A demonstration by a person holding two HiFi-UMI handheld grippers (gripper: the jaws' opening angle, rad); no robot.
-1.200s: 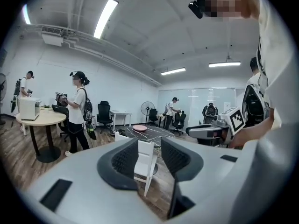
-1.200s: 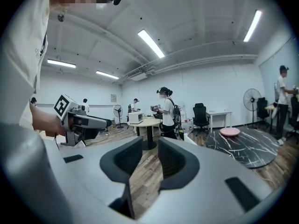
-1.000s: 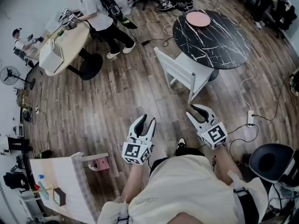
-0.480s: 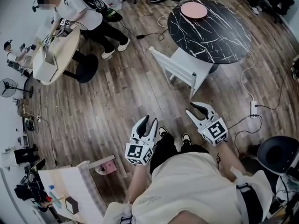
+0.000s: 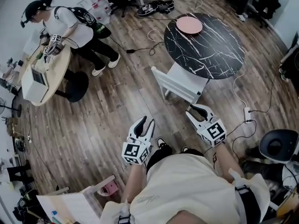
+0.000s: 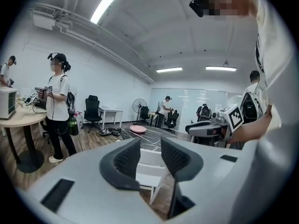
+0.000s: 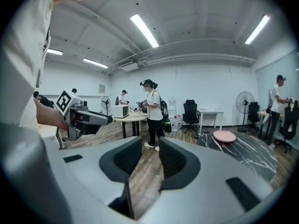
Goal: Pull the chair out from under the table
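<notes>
At the far left, a person [image 5: 65, 24] stands over a pale round bench [image 5: 53, 69] that carries a white box [image 5: 33, 78]. A stretch of wooden floor [image 5: 103, 111] lies between that bench and us.

Our left gripper [image 5: 145, 124] is low in the head view, pointing forward over the floor. Its jaws stand moderately apart and hold nothing. In the left gripper view [image 6: 150, 155] we see the white chair [image 6: 147, 171] through the gap, well beyond the tips and not touched by them.

The white chair [image 5: 184, 78] stands ahead of us, between the lines of the two grippers. Its backrest faces us. The far edge of its seat is tucked under the rim of the black marble bench [image 5: 205, 45]. A pink plate [image 5: 188, 25] sits on that bench near its far edge.

To the right of the chair's near corner is our right gripper [image 5: 198, 112], near the chair but apart from it. Its jaws are also partly open and empty. In the right gripper view [image 7: 149, 160] only floorboards show between the pads.

Further right, a power strip [image 5: 246, 114] lies on the floor with cables trailing from it. A dark office chair [image 5: 276, 146] stands at the right edge.
</notes>
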